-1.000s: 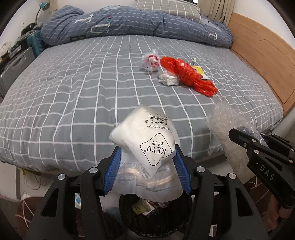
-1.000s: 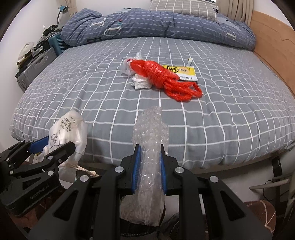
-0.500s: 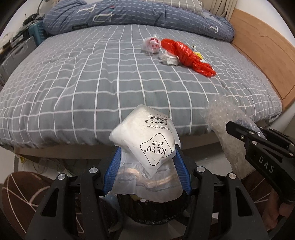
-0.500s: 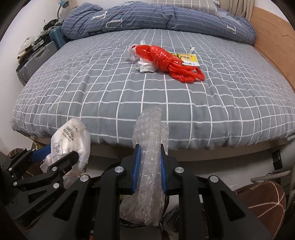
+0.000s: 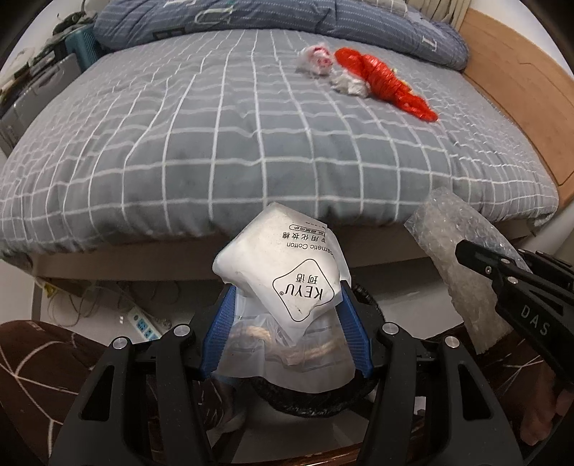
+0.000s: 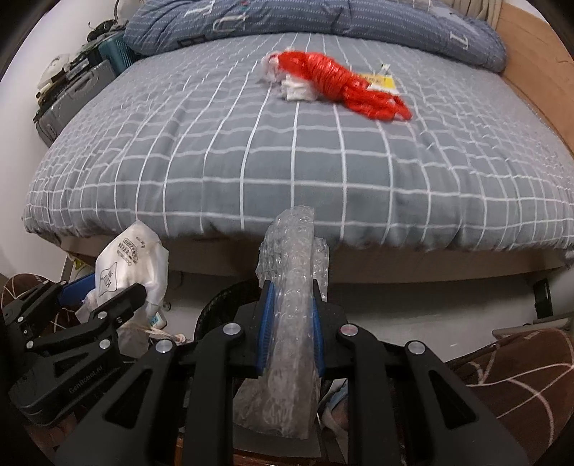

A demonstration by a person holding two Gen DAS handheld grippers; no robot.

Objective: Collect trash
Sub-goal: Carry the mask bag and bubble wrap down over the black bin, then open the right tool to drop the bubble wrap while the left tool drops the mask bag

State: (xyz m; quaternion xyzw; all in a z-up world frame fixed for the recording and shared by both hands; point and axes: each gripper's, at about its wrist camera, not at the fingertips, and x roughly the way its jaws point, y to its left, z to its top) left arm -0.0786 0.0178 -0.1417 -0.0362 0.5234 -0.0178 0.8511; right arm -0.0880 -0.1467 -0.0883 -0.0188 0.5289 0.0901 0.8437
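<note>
Left wrist view: the white cotton-pad packet (image 5: 283,276), printed "KEYU", is clamped between the blue pads of the left tongs (image 5: 283,337), which stand partly open around it, with a clear bag and a bit of rope bunched below. It hangs over the black-lined trash bin (image 5: 315,401) on the floor at the foot of the bed (image 5: 215,143). Just to its right, the right tongs (image 6: 288,333) are pinched almost fully closed on a roll of bubble wrap (image 6: 290,322), which stands up past the pads and droops below them; the bin's dark rim shows behind it in the right wrist view. Well back on the grey checked bedspread lie more scraps: a red plastic bundle (image 5: 380,80), a crumpled white tissue (image 5: 349,84) touching it, a small red-and-white wrapper (image 5: 317,59) beside those, and a yellow packet (image 6: 380,82) partly hidden behind the red bundle. A folded blue quilt (image 6: 323,21) lies at the head.
</note>
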